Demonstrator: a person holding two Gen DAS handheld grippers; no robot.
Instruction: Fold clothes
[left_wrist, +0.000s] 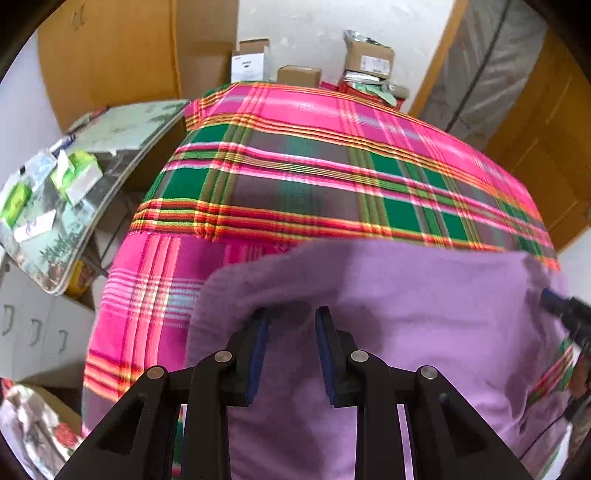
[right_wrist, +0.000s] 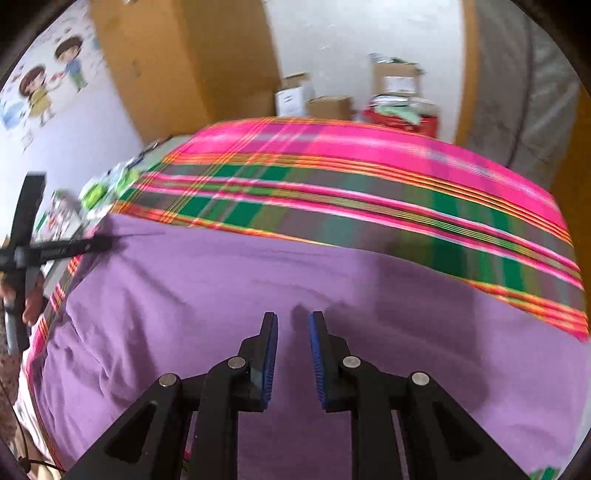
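A purple garment (left_wrist: 424, 306) lies flat on a pink, green and orange plaid cloth (left_wrist: 314, 158) that covers the bed. It also fills the near part of the right wrist view (right_wrist: 229, 295). My left gripper (left_wrist: 291, 314) is open just above the garment's near left part, with nothing between its blue pads. My right gripper (right_wrist: 293, 319) is open and empty above the garment's middle. The right gripper's tip shows at the right edge of the left wrist view (left_wrist: 557, 301). The left gripper shows at the left of the right wrist view (right_wrist: 99, 242), by the garment's far left corner.
A glass side table (left_wrist: 92, 177) with green boxes stands left of the bed. Cardboard boxes (left_wrist: 369, 59) are stacked behind the bed at the wall. A wooden wardrobe (left_wrist: 122, 55) stands at the back left, a wooden door (left_wrist: 546, 140) at the right.
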